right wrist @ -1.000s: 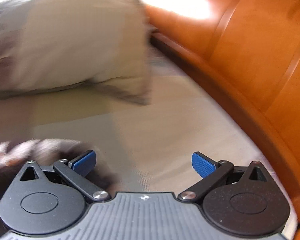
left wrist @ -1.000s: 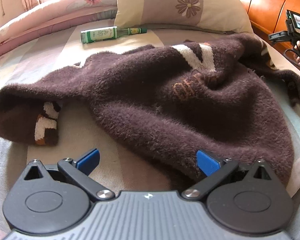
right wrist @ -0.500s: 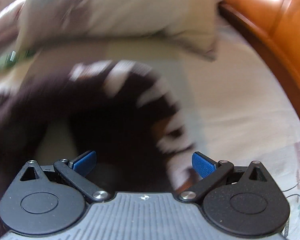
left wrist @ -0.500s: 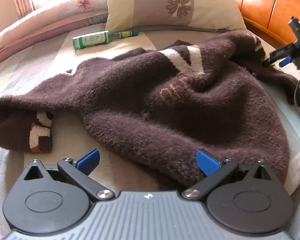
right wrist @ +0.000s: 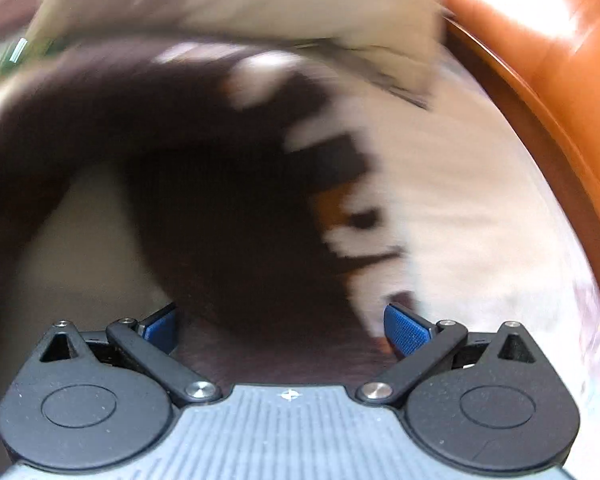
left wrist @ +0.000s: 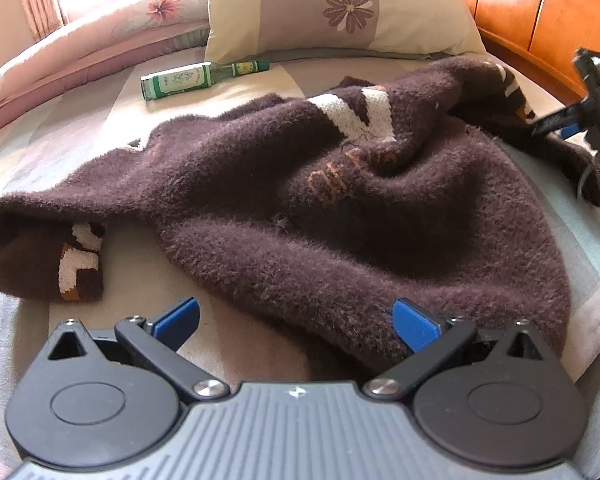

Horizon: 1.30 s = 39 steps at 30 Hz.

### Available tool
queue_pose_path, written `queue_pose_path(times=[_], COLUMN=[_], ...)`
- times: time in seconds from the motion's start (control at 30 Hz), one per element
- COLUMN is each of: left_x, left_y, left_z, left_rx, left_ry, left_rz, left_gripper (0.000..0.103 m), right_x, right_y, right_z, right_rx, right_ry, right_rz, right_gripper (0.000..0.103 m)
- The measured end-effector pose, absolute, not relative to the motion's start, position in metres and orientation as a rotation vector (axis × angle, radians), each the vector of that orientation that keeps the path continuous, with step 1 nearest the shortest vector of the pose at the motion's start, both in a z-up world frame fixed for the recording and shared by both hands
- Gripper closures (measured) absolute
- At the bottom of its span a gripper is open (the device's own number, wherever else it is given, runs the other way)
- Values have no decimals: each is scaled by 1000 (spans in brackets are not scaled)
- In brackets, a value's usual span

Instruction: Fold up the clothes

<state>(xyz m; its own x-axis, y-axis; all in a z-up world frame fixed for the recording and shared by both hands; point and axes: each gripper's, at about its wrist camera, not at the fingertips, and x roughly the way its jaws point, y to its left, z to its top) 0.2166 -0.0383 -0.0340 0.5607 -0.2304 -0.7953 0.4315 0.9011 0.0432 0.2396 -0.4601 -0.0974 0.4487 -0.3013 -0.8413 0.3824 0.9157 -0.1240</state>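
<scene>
A fuzzy dark brown sweater (left wrist: 300, 208) with white and orange pattern lies crumpled on the bed. Its left sleeve (left wrist: 40, 256) is bent back, with a white-patterned cuff. My left gripper (left wrist: 296, 320) is open just before the sweater's near hem, its right fingertip (left wrist: 414, 322) touching the fabric. My right gripper (right wrist: 280, 328) is open over the sweater's far right sleeve (right wrist: 240, 220); the view is blurred. It also shows in the left wrist view (left wrist: 572, 120) at the right edge.
A green glass bottle (left wrist: 196, 78) lies on the bed sheet (left wrist: 148, 280) behind the sweater. A floral pillow (left wrist: 332, 8) and a rolled quilt (left wrist: 80, 52) lie at the back. An orange wooden headboard (left wrist: 548, 12) runs along the right.
My right gripper swung from facing the headboard down onto the sweater's right sleeve. My left gripper edged slightly closer to the hem. Both stayed open.
</scene>
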Motion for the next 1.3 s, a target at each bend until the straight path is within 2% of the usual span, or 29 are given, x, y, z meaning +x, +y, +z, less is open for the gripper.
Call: queue_pose_path(times=[0.23,0.57,0.7,0.83,1.0,1.3], left_x=[216,212,210,209,208,223], left_y=[-42,-35,-38,-43,-43,-12], left_z=[-35,-34,-34,-34,-32,-31], left_rx=[250,247,254,261,270,221], left_ry=[895,889,890,889,885,904], left_rz=[-405,-383,-397,-408,-415,-354], left_gripper=[1,1,1,1,1,1], right_x=[202,130,115,117,160,240], right_y=[-531,-572,-588,-562,-506,-391], right_z=[-84,-62,-61,-61,-63,-46], right_rx=[286,338,308,296,209,243], right_ry=[972,844,848,862,886,865], right_rz=[-540,-800,-894,-725,-469,-57], right_gripper=[0,0,0,0,0,0])
